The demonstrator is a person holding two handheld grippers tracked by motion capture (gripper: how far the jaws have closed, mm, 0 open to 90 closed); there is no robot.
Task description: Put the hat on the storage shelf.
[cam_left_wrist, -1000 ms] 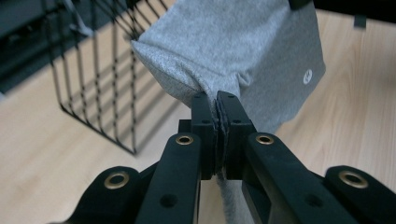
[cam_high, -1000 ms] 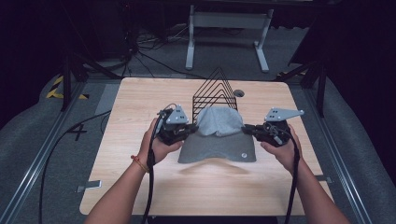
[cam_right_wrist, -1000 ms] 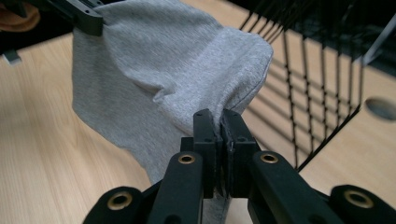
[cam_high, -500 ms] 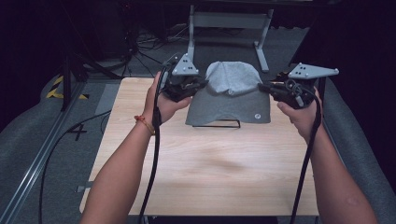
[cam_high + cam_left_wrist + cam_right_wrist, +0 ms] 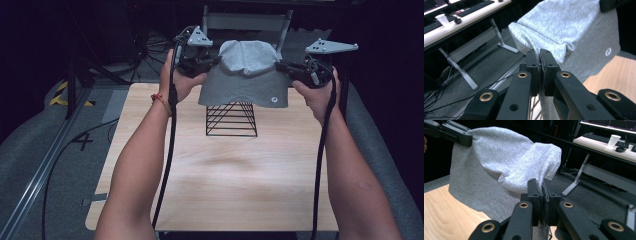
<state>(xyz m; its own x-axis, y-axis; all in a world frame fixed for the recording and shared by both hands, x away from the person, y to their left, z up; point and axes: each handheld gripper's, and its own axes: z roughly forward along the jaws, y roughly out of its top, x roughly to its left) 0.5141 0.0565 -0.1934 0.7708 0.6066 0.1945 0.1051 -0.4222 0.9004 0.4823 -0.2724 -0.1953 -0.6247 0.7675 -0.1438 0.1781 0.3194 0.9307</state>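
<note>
My two arms reach forward over the wooden surface (image 5: 225, 175). It is light brown and bare near me. Farther along it stands a black wire rack (image 5: 231, 119) with slanted sides.

Above the rack I hold up a grey shirt (image 5: 247, 80). It hangs in the air between my two hands and does not touch the wood. Its bottom edge hangs in front of the top of the rack. A small round white mark sits near its lower corner on my right.

My left hand-held gripper (image 5: 216, 60) is pinched tight on the shirt's left top edge. In the left gripper view, the two black jaws are pressed together with grey cloth (image 5: 569, 30) squeezed between them.

My right hand-held gripper (image 5: 279, 66) is pinched tight on the right top edge. In the right gripper view, its jaws are closed with a thin fold of cloth (image 5: 506, 165) caught between them.

Far behind, there is a white desk (image 5: 609, 147) with keyboards and a paper cup (image 5: 613, 140). Grey floor (image 5: 60, 150) lies beside the surface.
</note>
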